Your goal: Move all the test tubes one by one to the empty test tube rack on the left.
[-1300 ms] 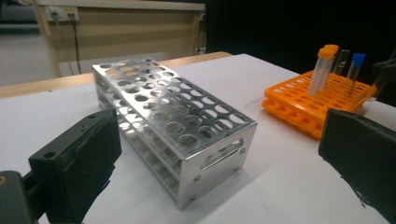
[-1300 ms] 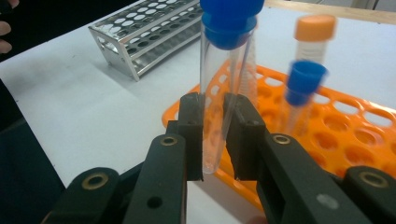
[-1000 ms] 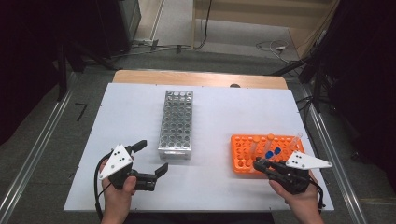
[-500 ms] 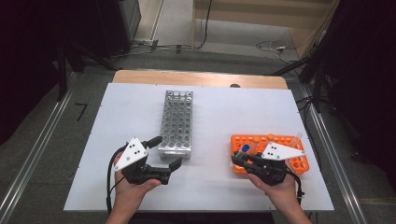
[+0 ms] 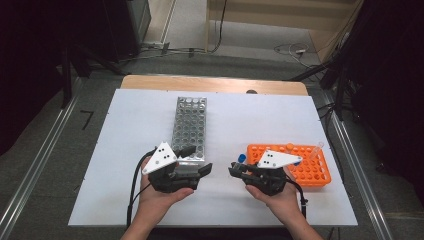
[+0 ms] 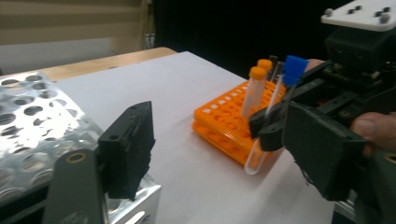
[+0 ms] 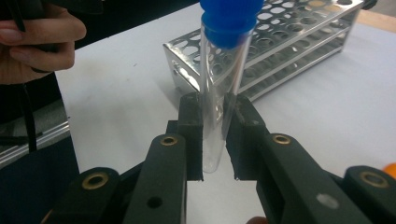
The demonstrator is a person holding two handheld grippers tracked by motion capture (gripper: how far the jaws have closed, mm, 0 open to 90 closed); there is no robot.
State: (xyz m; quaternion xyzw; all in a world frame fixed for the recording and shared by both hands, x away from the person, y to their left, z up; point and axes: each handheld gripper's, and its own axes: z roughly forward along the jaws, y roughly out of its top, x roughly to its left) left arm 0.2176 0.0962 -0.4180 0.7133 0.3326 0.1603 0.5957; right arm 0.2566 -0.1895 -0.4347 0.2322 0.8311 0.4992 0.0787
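Handing a Capped Tube Across the Mat

Pinching a blue-capped test tube at mid-length, the right gripper has its two pads clamped on the clear wall, cap up and round bottom hanging just below the pads. In the high view that gripper sits near 5 o'clock on the white mat, with the tube at its tip. The tube looks light, stiff and smooth, thin-walled, so I judge it slippery and easy to crack or tip under a hard or off-centre squeeze. A second hold would go best on the bare wall just under the cap, clear of the pads already there.

The left gripper lies at about 7 o'clock, its jaws partway apart after just having been closing, with nothing between them; the tube stands in front of it in the left gripper view.

Beyond, the metal rack runs toward 12 o'clock from the left jaws. The orange rack sits at 4 o'clock, holding orange-capped tubes.
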